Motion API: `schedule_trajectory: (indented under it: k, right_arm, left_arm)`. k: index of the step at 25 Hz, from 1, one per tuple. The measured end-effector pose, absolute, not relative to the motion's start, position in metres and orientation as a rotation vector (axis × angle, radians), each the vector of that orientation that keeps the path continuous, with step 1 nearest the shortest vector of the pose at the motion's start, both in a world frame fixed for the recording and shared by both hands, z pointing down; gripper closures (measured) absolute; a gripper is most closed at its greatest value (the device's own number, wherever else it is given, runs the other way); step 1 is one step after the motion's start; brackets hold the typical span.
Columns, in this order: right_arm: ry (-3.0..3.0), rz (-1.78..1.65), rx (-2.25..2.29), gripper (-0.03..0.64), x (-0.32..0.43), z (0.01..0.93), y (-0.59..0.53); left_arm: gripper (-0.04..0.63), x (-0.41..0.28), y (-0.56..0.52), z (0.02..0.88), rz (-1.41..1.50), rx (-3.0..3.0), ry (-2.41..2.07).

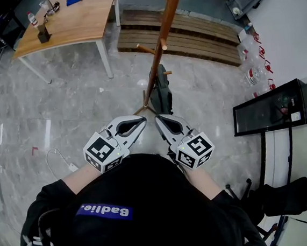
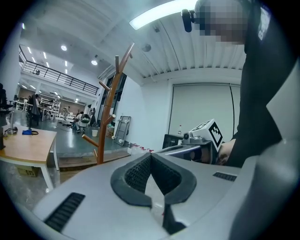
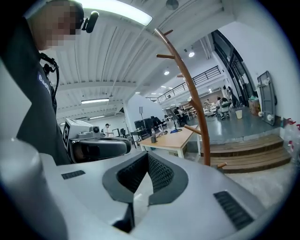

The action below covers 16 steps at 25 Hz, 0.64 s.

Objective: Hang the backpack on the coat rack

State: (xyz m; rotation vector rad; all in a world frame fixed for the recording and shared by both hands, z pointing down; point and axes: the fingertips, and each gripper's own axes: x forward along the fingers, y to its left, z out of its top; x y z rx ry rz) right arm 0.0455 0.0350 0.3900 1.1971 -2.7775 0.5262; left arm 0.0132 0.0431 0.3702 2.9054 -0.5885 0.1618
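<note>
Both tongs are closed and hold nothing. The left tongs [image 1: 141, 124] and the right tongs [image 1: 159, 122] point forward side by side, just in front of my body. In each gripper view the dark pads meet at the tip, with only air beyond them.

The backpack [image 1: 162, 92] is a dark shape low beside the pole of the coat rack [image 1: 162, 35], well apart from both tongs. From above I cannot tell whether it hangs on a low peg or only leans at the foot of the rack. In the two gripper views the bodies of my tongs hide the lower part of the pole.

My judgement is that I must check this first. If the loop is really over a peg, it is best to leave the bag alone, because a push on the thin pole could shake it off. If the bag stands on the floor, I would open one pair of tongs wide, go down to the top handle and clamp on the handle alone, not on loose cloth. Then I would lift it above a free peg [image 1: 145, 49], lower the loop over the peg, and open the tongs only when the peg carries the weight.
</note>
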Motion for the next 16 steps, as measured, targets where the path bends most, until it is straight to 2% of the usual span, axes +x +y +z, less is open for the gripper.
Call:
schedule_trajectory:
  k: [16]
  right_arm:
    - [-2.76, 0.524, 1.193, 0.612, 0.015, 0.392, 0.048]
  left_arm:
    - [0.588, -0.008, 0.057, 0.375, 0.165, 2.926, -0.532]
